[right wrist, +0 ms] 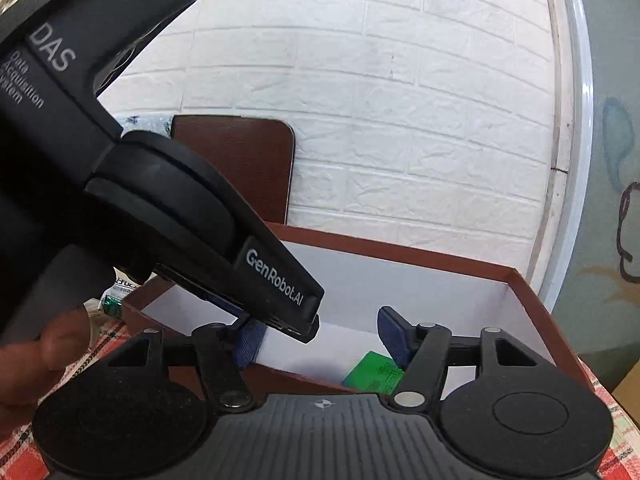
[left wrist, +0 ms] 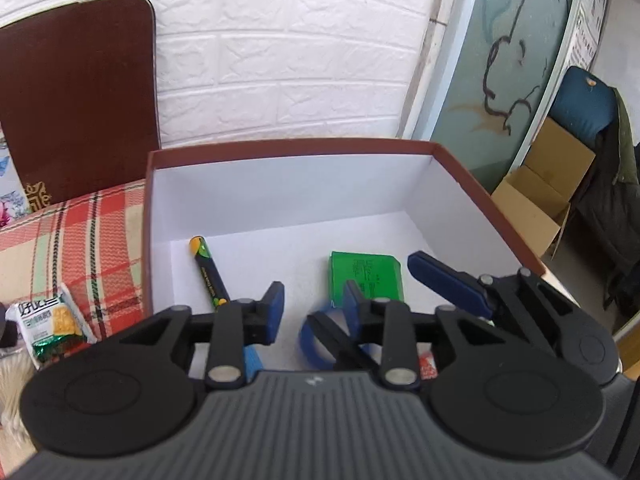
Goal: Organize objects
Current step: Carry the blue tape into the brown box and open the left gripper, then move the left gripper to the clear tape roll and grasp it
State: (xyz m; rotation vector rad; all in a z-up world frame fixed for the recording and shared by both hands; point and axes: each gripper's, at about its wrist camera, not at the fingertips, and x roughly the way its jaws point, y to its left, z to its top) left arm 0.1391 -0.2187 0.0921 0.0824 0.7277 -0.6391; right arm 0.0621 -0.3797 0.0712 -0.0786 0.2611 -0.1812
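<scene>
Your left gripper (left wrist: 314, 310) hangs over box (left wrist: 460, 164), jaws parted, nothing between; blue band (left wrist: 310, 340) lies beneath. Right gripper (right wrist: 324, 340) also parted, empty. Snack packet (left wrist: 52, 320) waits outside.

Matt white cardboard box (left wrist: 280, 184) (brown rim) on woven plaid cloth (left wrist: 80, 240).

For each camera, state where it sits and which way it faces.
Left wrist: on the left gripper, looking down into the white-lined brown cardboard box; its blue-padded fingers show.
Right wrist: on the right gripper, facing the white brick wall; a hand shows.
Shared: box, green flat packet.
</scene>
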